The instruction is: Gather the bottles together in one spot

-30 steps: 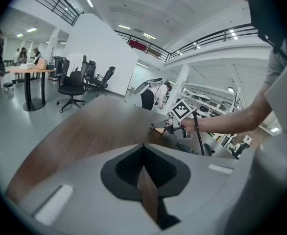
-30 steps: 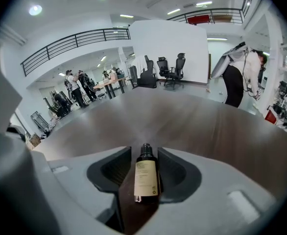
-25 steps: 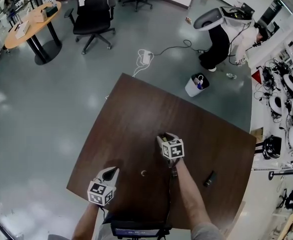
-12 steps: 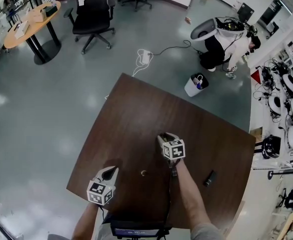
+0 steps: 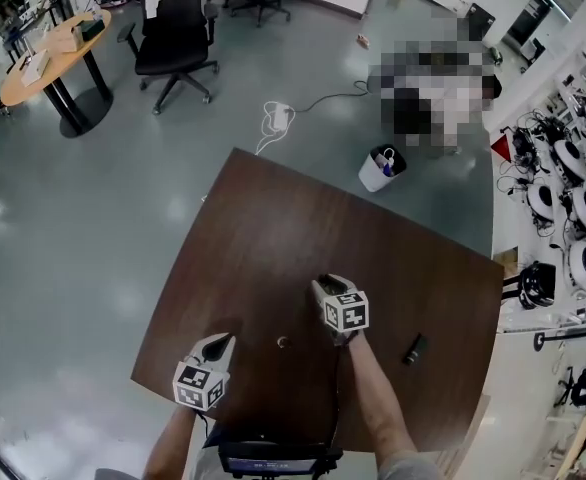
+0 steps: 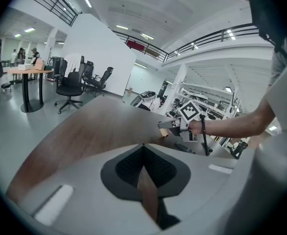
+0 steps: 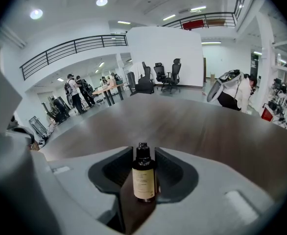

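Note:
A small amber bottle with a black cap stands upright between the pads of my right gripper. The jaws have just been closing, and they now grip the bottle just above the dark wooden table. In the head view that gripper hides the bottle. A dark bottle lies on its side to its right. A small round thing stands between my two grippers. My left gripper hovers over the table's near left part, its jaws shut and empty.
A white waste bin and a power strip with its cable lie on the floor beyond the table. Office chairs and a round table stand farther back. Shelves of equipment line the right side.
My right gripper has risen a little with the bottle between its jaws. The left gripper has stayed where it was. The head view has shifted slightly.

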Demonstrator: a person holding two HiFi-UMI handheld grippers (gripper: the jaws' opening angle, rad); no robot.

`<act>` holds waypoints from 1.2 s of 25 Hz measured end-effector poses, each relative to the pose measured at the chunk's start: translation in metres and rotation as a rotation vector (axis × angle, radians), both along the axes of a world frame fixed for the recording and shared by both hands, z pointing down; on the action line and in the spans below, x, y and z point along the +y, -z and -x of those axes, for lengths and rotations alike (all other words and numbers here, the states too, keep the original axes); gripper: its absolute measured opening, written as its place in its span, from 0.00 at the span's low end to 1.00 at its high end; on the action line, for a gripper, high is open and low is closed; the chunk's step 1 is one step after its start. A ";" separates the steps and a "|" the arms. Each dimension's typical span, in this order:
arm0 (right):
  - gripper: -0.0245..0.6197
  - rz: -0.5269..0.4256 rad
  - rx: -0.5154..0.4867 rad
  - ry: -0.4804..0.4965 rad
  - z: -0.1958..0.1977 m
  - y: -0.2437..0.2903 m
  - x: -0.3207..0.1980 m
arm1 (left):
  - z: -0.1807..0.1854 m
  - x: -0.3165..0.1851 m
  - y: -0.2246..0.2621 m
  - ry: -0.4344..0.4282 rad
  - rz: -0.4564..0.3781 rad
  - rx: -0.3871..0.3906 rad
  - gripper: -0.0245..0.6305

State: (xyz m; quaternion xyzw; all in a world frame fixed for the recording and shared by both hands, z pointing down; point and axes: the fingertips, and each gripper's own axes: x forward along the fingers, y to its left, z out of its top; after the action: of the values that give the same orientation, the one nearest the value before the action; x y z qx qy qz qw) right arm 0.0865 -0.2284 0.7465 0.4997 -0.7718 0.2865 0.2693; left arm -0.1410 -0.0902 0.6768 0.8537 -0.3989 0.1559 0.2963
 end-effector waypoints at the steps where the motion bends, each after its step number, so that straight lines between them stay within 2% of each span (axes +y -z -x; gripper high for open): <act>1: 0.25 -0.004 -0.004 -0.006 -0.001 0.001 0.004 | -0.001 0.001 0.000 -0.002 -0.001 0.001 0.04; 12: 0.25 -0.051 -0.031 -0.034 -0.003 0.017 0.045 | -0.009 0.009 0.011 -0.037 -0.023 0.000 0.04; 23: 0.25 -0.185 -0.131 -0.035 0.013 0.075 0.094 | -0.017 0.014 0.027 -0.072 -0.057 0.006 0.04; 30: 0.25 -0.283 -0.070 0.039 0.035 0.079 0.132 | -0.028 0.027 0.033 -0.098 -0.046 0.002 0.04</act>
State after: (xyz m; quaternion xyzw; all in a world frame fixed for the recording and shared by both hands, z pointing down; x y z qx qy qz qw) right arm 0.0519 -0.0965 0.6679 0.5073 -0.8230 0.1870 0.1745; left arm -0.1125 -0.0634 0.6434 0.8789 -0.3598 0.1603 0.2692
